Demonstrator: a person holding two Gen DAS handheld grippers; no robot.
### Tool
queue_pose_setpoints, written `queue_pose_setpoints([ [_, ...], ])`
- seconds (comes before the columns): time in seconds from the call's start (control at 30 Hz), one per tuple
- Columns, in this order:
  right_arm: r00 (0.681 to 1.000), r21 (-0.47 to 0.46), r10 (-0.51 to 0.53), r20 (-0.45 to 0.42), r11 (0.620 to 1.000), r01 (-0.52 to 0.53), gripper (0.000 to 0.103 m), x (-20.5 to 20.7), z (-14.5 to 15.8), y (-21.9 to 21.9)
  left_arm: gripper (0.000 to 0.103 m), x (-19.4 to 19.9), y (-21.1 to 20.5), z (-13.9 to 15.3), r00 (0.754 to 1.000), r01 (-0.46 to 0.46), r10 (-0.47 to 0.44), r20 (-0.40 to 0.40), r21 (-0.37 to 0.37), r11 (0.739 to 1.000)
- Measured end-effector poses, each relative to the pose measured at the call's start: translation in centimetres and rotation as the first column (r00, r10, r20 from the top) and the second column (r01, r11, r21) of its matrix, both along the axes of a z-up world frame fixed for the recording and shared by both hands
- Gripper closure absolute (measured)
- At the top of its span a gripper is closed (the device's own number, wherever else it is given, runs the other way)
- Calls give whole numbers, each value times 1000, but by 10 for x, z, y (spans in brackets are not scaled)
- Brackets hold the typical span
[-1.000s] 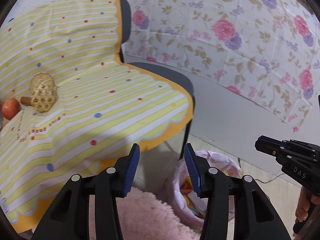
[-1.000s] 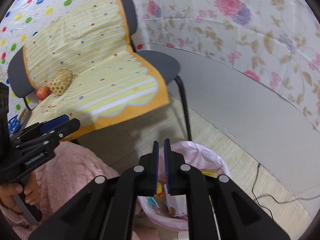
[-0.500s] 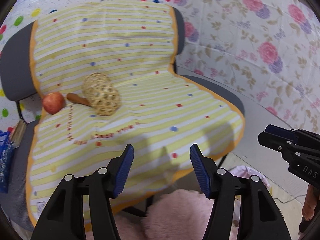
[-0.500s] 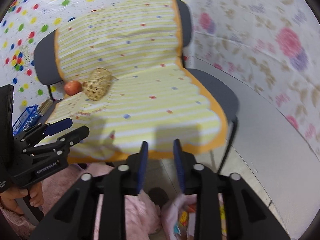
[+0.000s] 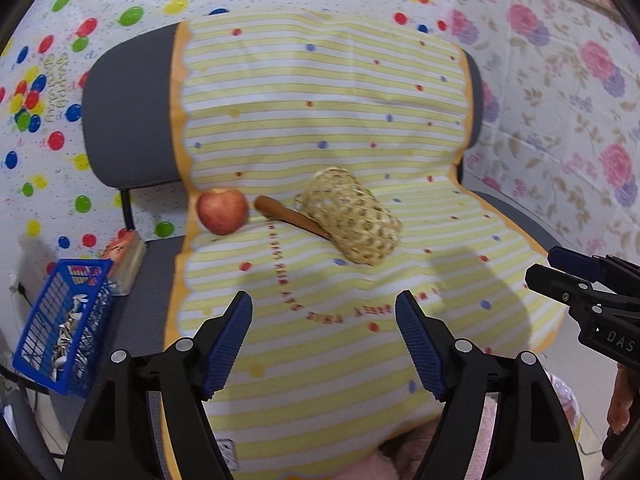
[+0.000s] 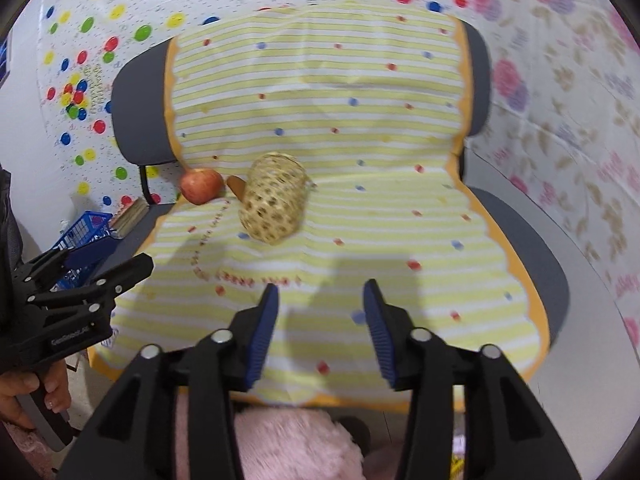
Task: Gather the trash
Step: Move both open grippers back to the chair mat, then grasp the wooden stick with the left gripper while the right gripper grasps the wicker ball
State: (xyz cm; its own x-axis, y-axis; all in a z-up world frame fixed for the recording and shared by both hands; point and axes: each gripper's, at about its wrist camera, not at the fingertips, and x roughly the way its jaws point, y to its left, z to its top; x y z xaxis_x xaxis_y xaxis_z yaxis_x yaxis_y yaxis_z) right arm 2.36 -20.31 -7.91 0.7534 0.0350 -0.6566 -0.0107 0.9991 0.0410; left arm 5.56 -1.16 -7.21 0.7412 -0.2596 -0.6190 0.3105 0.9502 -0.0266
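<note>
Both sets of jaws released, holding nothing: left gripper point(image 5: 324, 344), right gripper point(image 6: 320, 328). On the chair's striped cloth point(image 5: 360, 120), near the seat's back: woven basket point(image 5: 352, 220) on its side, apple point(image 5: 221, 211), brown stick point(image 5: 286, 212). Basket likely light, springy, crushable; pinch across its rim. Long axis diagonal, back-left to front-right; which end is open cannot tell.
</note>
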Motion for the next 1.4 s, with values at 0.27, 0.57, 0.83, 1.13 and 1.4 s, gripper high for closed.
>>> queue_pose_setpoints([
  [0.27,996,4,84,-19,996,-84,28,71,-9,26,26,50,30,-11,992,-121,121,-38,5,993],
  [0.57,991,20,116,-70,993,-115,28,138,-33,42,15,86,31,-31,986,-160,160,-55,14,987],
  [0.83,987,0,112,-119,994,-113,28,187,-53,52,15,120,22,-45,981,-177,178,-73,16,984],
  [1.13,988,-62,87,-129,993,-96,33,191,-59,44,15,137,13,-57,981,-161,160,-111,6,987],
  [1.4,995,-92,-60,-78,994,53,33,166,-47,-17,16,163,-20,-60,984,-127,123,-130,-19,992],
])
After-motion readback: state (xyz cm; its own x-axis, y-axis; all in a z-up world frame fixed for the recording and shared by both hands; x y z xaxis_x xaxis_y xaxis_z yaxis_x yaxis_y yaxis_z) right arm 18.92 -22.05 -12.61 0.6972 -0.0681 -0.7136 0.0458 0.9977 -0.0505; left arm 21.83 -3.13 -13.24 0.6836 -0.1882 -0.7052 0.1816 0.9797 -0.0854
